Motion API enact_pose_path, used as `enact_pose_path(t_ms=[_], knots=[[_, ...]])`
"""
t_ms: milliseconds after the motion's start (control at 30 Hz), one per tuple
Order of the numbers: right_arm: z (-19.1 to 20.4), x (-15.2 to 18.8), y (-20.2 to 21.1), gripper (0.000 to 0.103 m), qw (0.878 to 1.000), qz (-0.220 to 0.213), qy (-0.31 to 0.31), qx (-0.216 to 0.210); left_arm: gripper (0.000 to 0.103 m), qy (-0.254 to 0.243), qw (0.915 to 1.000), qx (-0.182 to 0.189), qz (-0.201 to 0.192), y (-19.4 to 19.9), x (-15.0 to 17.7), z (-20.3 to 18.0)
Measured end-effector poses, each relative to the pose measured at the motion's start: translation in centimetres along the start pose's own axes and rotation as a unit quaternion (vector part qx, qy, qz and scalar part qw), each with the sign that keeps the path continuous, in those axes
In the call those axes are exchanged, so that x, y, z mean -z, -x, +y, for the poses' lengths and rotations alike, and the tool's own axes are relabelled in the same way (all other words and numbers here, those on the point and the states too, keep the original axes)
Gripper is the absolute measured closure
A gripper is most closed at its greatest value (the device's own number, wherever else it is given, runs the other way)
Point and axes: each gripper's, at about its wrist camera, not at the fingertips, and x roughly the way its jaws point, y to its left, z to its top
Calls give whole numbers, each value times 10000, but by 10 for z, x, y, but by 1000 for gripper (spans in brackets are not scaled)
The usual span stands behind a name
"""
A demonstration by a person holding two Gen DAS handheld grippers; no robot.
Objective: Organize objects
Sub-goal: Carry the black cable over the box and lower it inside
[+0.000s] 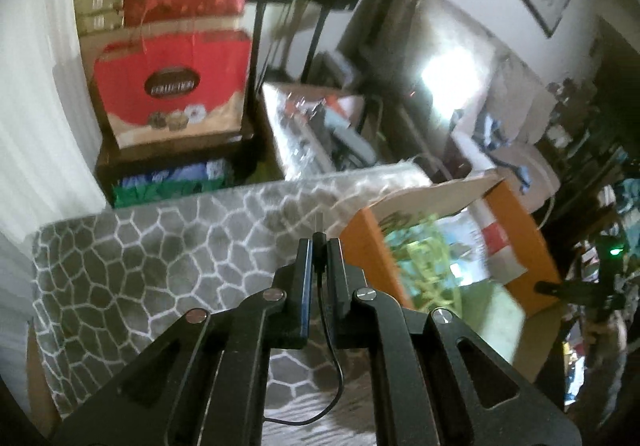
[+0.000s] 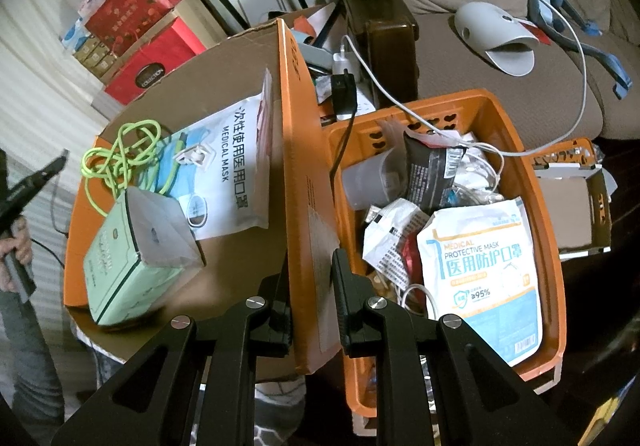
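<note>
The black cable (image 1: 320, 246) is pinched in my left gripper (image 1: 319, 246), plug end poking past the tips, its long axis along the fingers and the cord trailing back under them. The cardboard box (image 1: 520, 238) lies just right of that gripper, so the left hand is the nearer one. My right gripper (image 2: 310, 266) is clamped narrow on the box's orange wall (image 2: 304, 166). Inside: a green cord (image 2: 120, 154), a mask pack (image 2: 228, 166), a mint carton (image 2: 132, 258). The orange basket (image 2: 548, 246) beside it holds mask packets and wrappers.
</note>
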Motion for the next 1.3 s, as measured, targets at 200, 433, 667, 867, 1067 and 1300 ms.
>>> enact_pose_path(t_ms=[200,433,667,867,1067,1300], knots=[[1,0,0,87,10000,-5,-8,-8,97,-343,9990,205,-180,26,-8,-39],[1,0,0,87,10000,-6,-12,-10,97,-628,9972,381,-118,17,-11,-85],[2,0,0,87,10000,-11,-14,-19,97,-939,9943,513,27,-11,-8,-128],[4,-1,0,86,10000,-22,-22,-47,97,-1134,9923,489,103,-30,-12,-156],[2,-1,-1,86,9999,-40,-31,-87,97,-1345,9903,333,127,-49,-21,-177],[3,-1,-1,86,9999,-39,-32,-97,97,-1532,9878,4,292,-81,-26,-188]])
